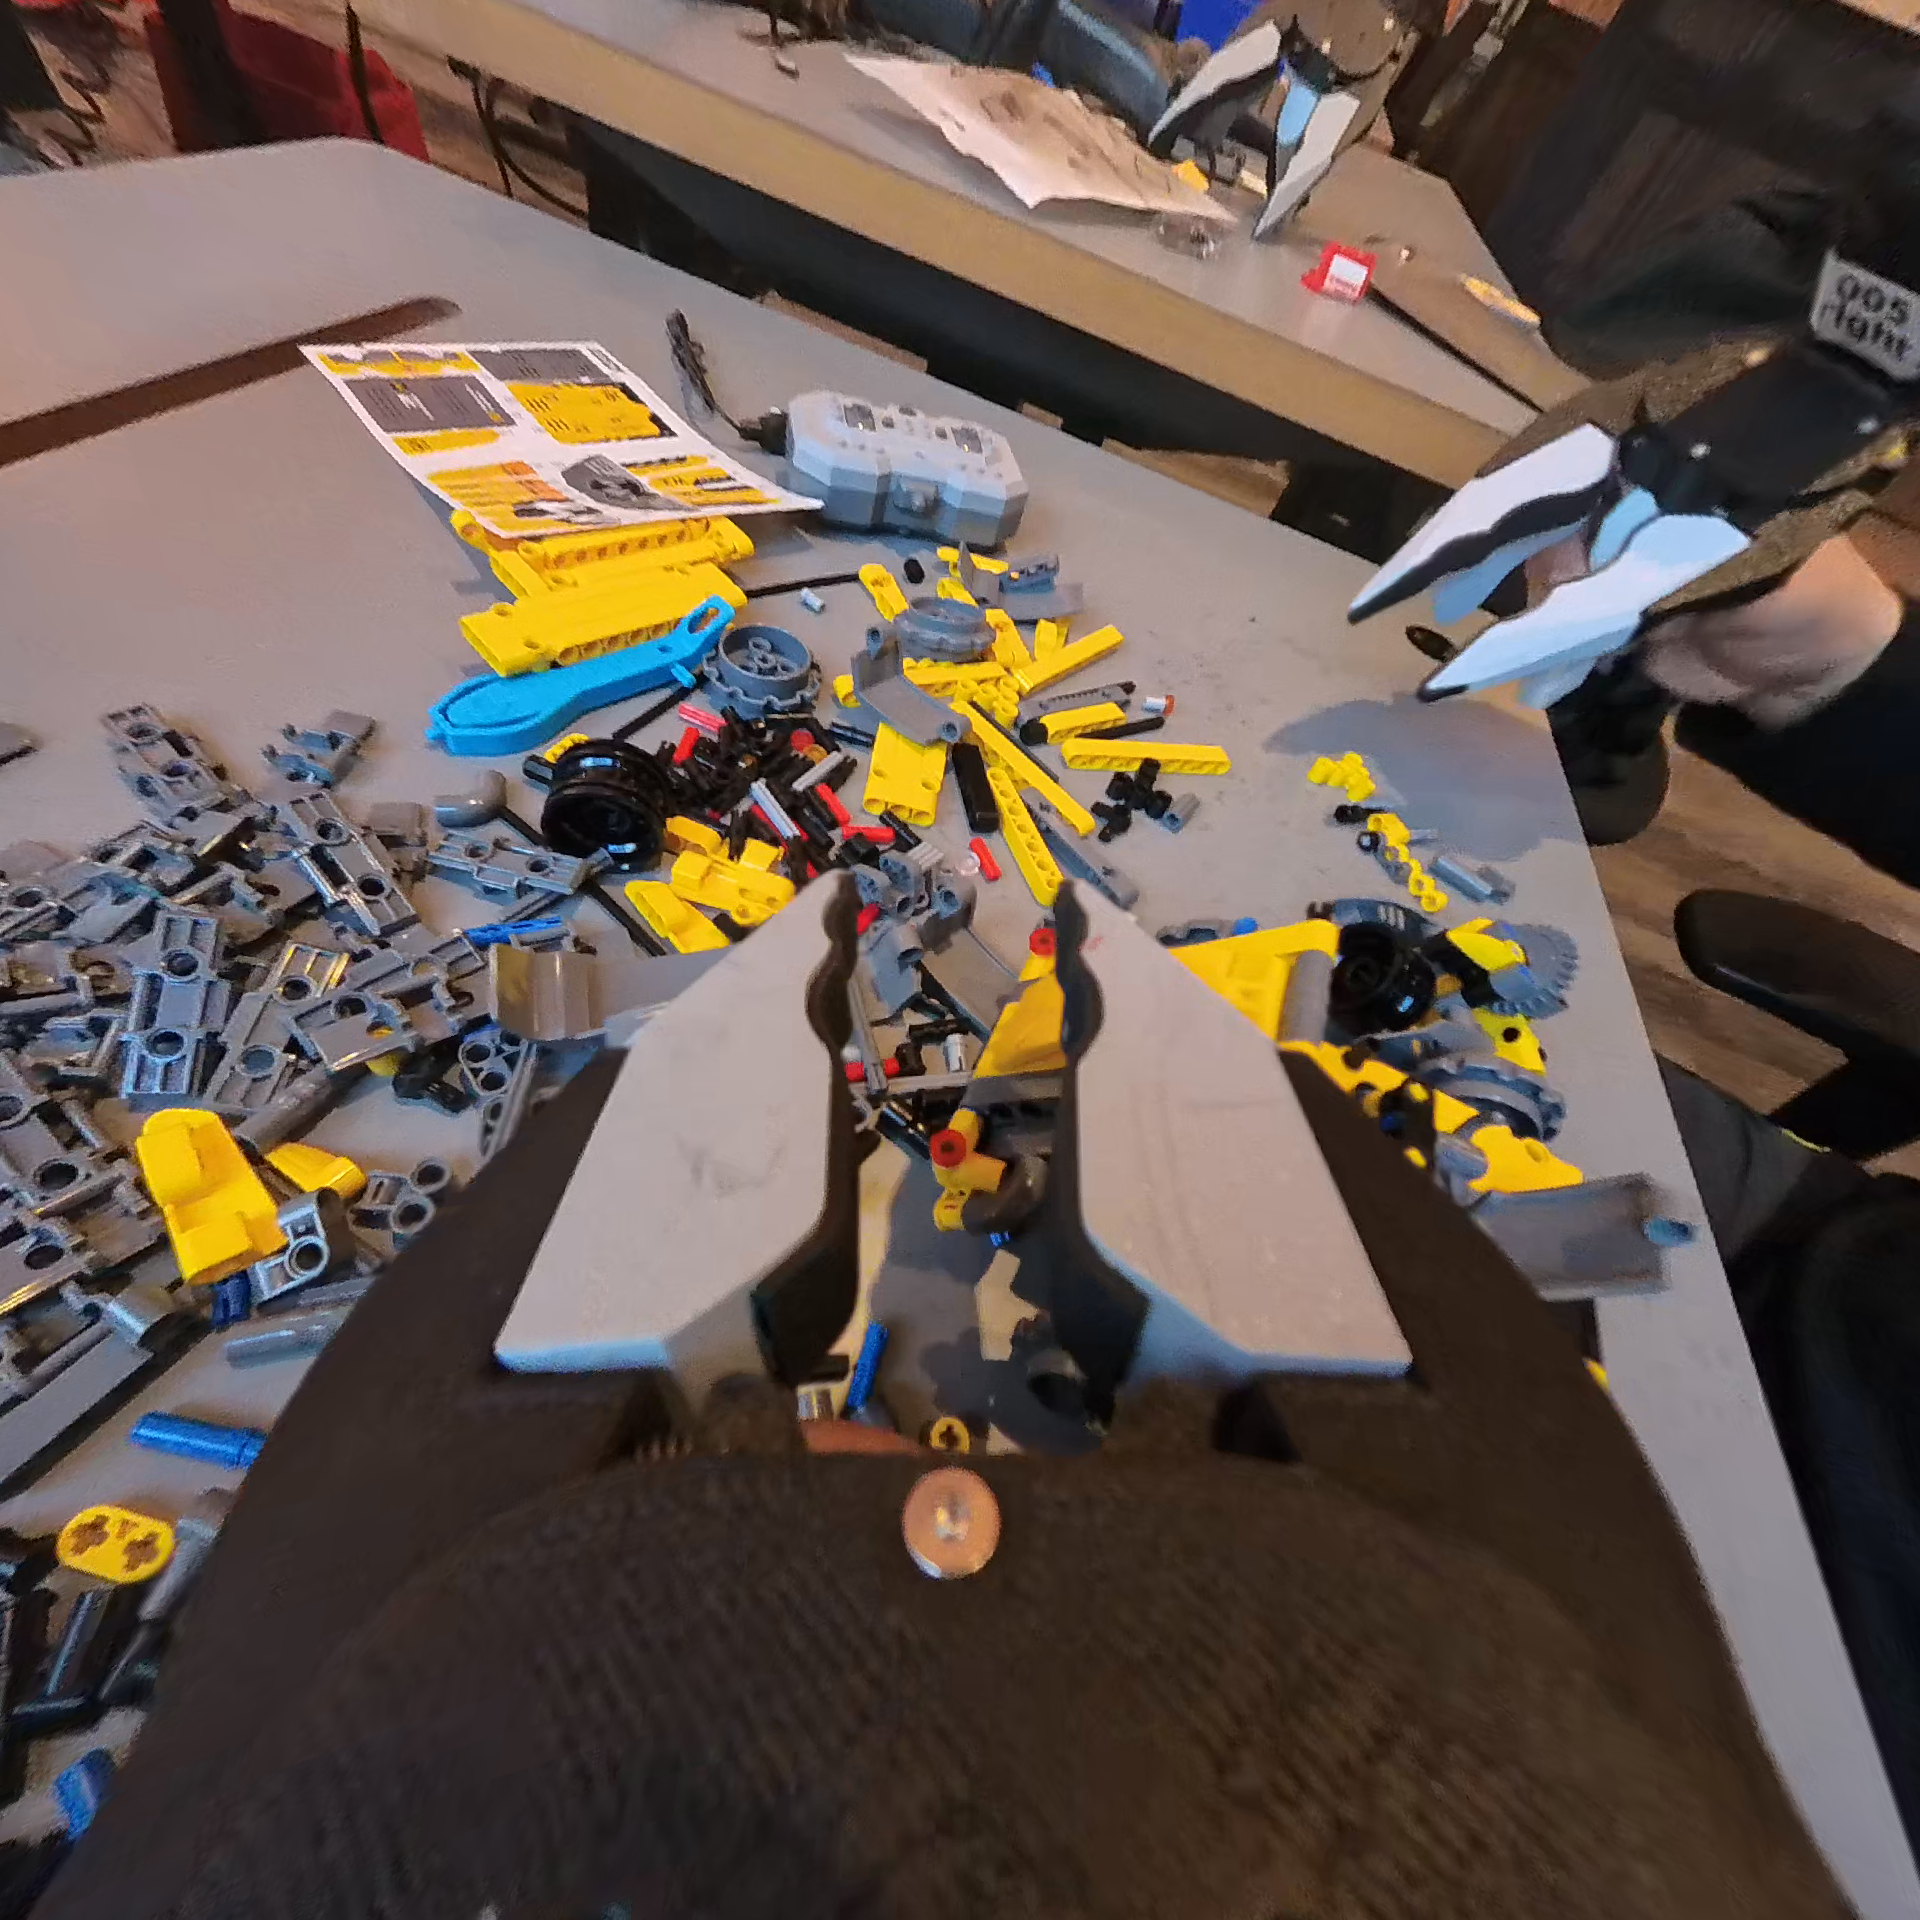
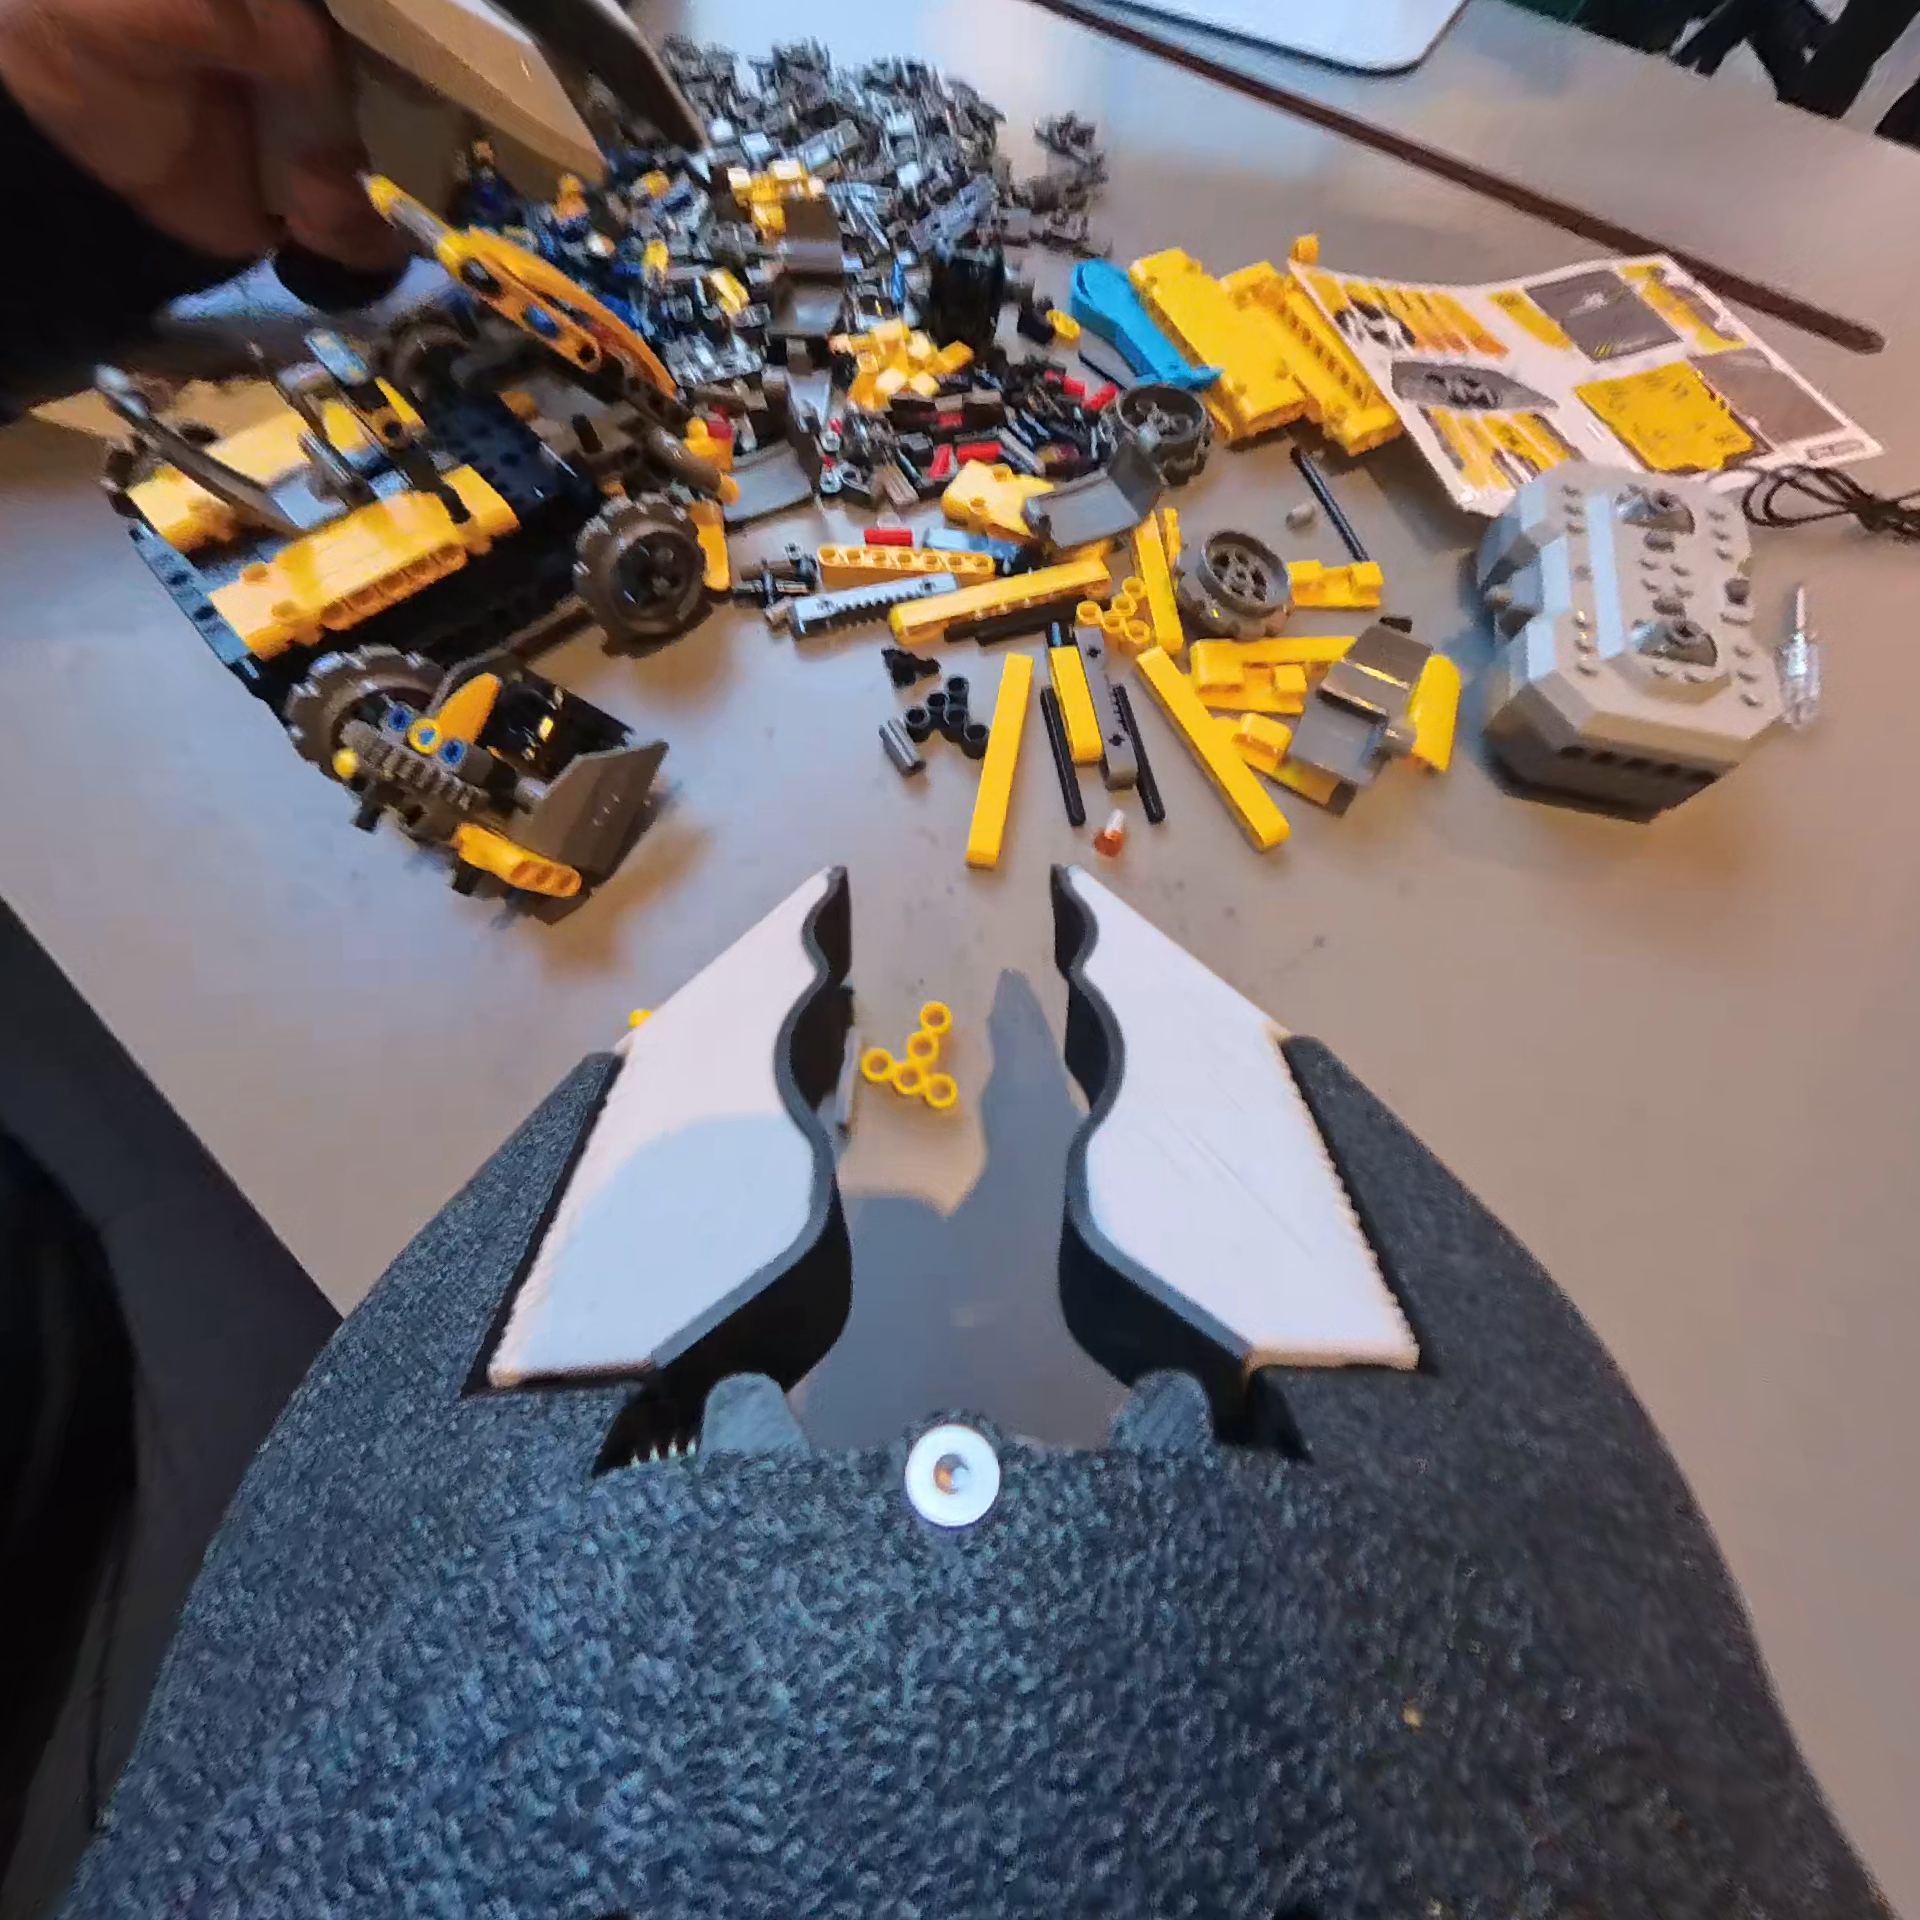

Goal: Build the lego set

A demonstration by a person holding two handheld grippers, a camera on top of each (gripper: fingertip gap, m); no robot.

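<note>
Left wrist view has the left gripper point(image 1: 951, 914) parted, empty, over a half-built yellow vehicle point(image 1: 1382, 1049) amid loose bricks point(image 1: 208, 966) on the bench point(image 1: 1455, 727); right wrist view has the right gripper point(image 2: 951, 894) parted, empty, above a yellow connector point(image 2: 914, 1062).

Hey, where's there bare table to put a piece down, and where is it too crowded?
Bare table lies at the near edge, right of the right gripper, below the grey battery box. Another bare strip runs left of the small yellow connector, below the half-built yellow vehicle. The far corner behind the sticker sheet is bare too. Crowded: the grey parts pile and the mixed heap mid-table.
</note>
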